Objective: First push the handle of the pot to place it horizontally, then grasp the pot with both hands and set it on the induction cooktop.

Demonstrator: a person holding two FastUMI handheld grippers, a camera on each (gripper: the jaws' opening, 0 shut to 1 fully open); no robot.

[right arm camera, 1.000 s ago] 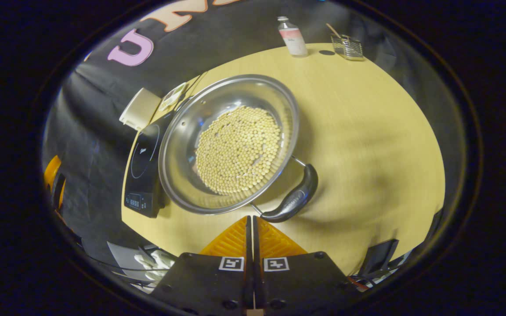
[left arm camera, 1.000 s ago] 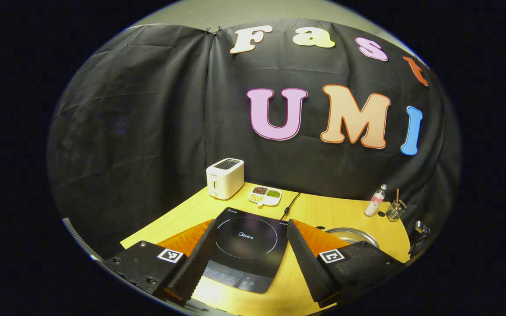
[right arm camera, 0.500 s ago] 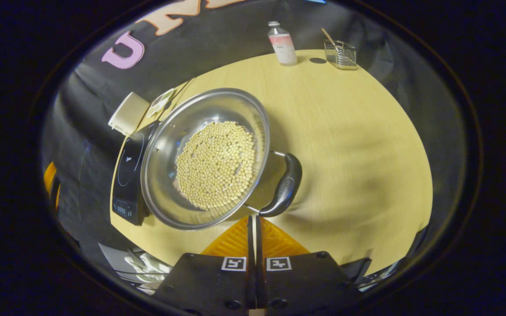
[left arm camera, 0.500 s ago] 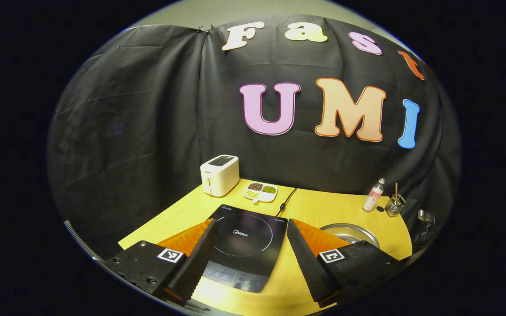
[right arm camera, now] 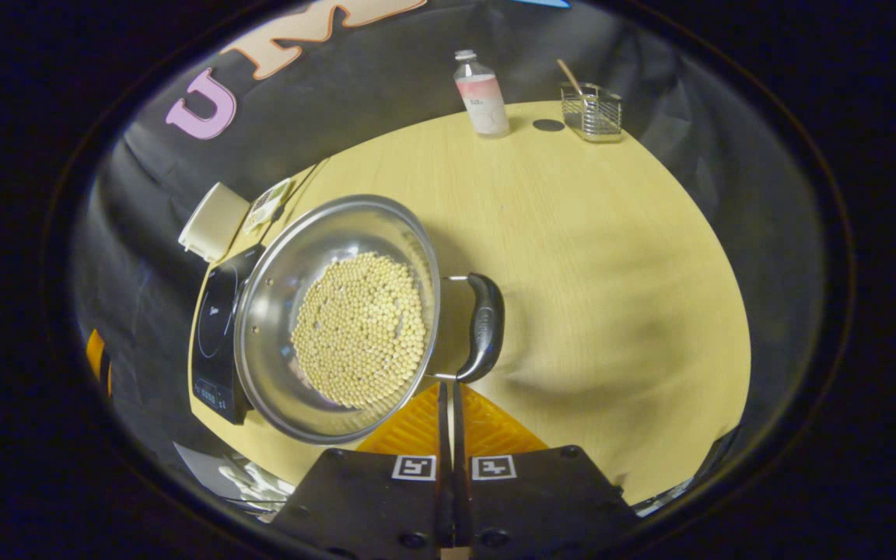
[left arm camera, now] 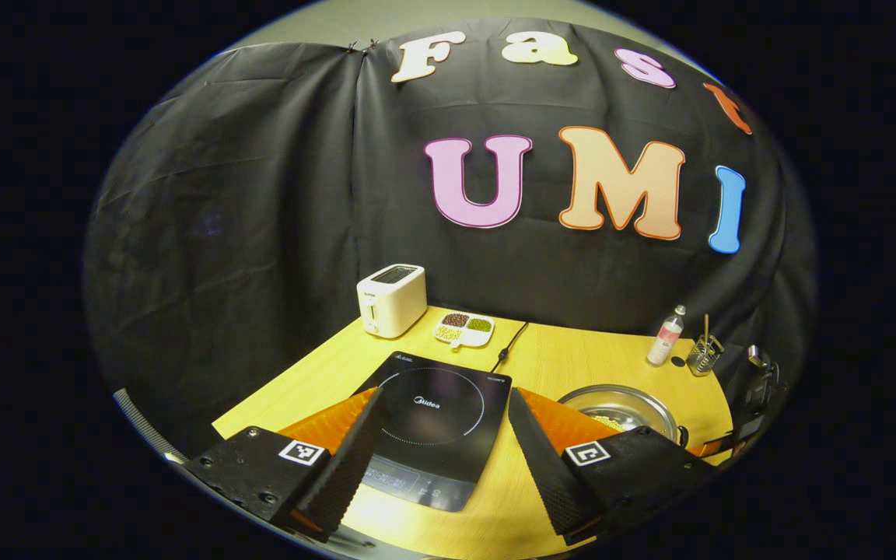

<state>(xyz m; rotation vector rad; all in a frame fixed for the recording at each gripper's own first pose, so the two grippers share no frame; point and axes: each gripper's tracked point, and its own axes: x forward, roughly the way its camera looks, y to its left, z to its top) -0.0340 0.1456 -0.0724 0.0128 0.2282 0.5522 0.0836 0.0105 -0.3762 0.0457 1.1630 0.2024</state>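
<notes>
In the right gripper view a steel pot (right arm camera: 277,311) full of yellow beans stands on the wooden table, its black handle (right arm camera: 484,327) on the side facing me. My right gripper (right arm camera: 449,385) is shut and empty, its tips touching the near end of that handle. The black induction cooktop (right arm camera: 215,327) lies just left of the pot. In the left gripper view my left gripper (left arm camera: 442,404) hovers open over the cooktop (left arm camera: 432,424), with the pot (left arm camera: 619,406) to its right.
At the back of the table stand a white toaster (left arm camera: 390,299), a divided dish of beans (left arm camera: 464,328), a bottle (right arm camera: 481,95) and a wire holder (right arm camera: 591,110). The cooktop's cable (left arm camera: 510,350) runs toward the wall. Bare wood (right arm camera: 611,257) stretches right of the pot.
The pot has turned, its handle swinging from lower right to a more upright line, pushed by the shut right gripper. The left gripper has drifted slightly and stays open.
</notes>
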